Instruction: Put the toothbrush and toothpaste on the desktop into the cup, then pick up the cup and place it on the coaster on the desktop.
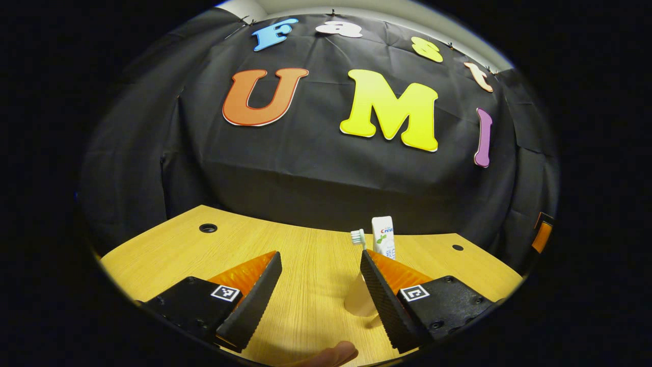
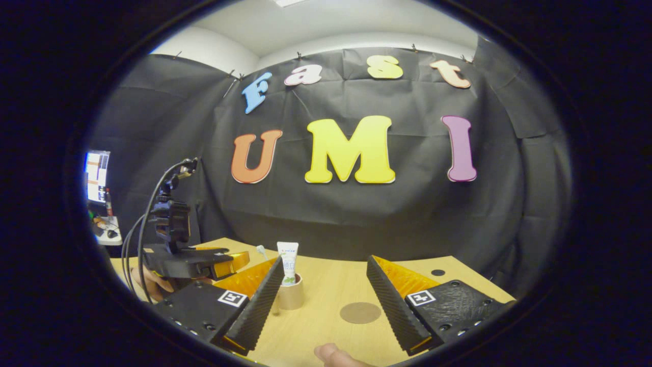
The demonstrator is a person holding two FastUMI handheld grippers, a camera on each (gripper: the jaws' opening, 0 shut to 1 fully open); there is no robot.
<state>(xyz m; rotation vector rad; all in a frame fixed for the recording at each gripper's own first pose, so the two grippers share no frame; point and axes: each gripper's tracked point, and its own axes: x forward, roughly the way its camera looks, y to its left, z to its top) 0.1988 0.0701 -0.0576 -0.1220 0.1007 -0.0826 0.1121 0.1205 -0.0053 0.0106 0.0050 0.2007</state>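
A pale beige cup (image 1: 358, 300) stands on the wooden desk, half hidden behind the right-hand finger of my left gripper (image 1: 320, 255), which is open and empty. A toothbrush (image 1: 358, 236) and a white toothpaste tube (image 1: 383, 237) stand upright in the cup. In the right gripper view the cup (image 2: 292, 296) with the toothpaste (image 2: 288, 259) and toothbrush head (image 2: 261, 250) sits just past the left finger of my right gripper (image 2: 325, 260), which is open with nothing in it. A round brown coaster (image 2: 360, 312) lies between that gripper's fingers. The left gripper (image 2: 237, 260) hovers left of the cup.
The desk (image 1: 305, 306) has cable holes at the back left (image 1: 208, 228) and back right (image 1: 457, 247). A hand (image 2: 153, 283) holds the left gripper, with cables rising above it. A monitor (image 2: 97, 176) stands beyond the desk's left side. A thumb tip (image 1: 331, 353) shows at the near edge.
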